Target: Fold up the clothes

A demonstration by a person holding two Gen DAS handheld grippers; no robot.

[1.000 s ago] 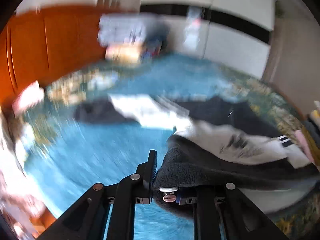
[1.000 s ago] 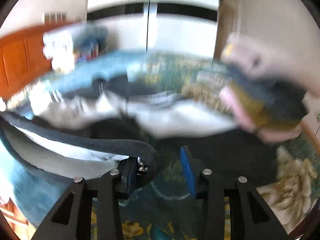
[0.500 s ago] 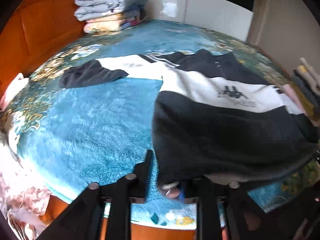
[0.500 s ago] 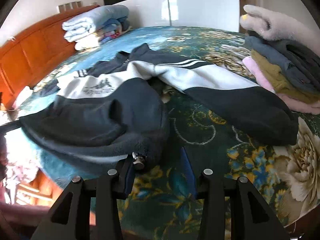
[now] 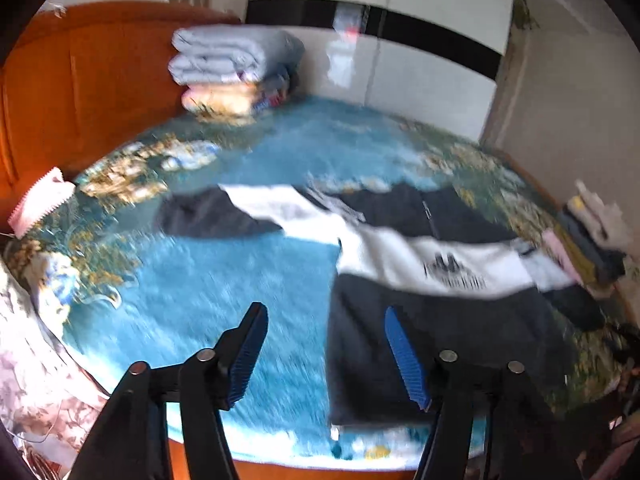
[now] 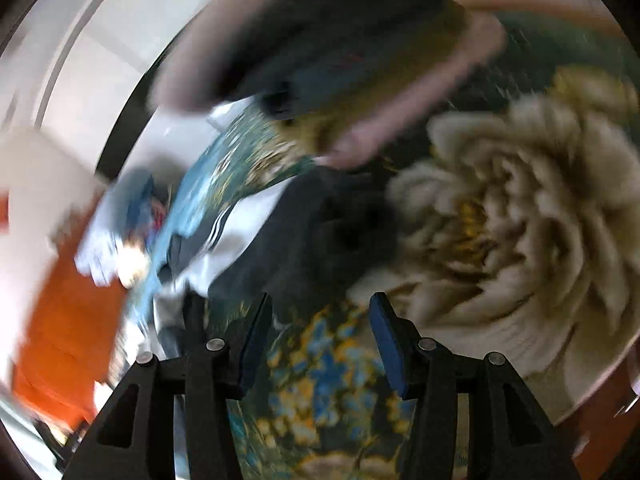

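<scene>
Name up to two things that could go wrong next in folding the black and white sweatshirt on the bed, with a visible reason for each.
1. The sweatshirt lies with its dark hem at the bed's near edge; a careless tug might slide it off.
2. The right gripper, its fingers just opening and empty, points between a dark sleeve and the pile of folded clothes; a hasty grab could disturb that pile.

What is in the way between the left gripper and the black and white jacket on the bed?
Nothing visible. The left gripper hangs open just above the jacket, with only bare blue blanket beside it.
</scene>
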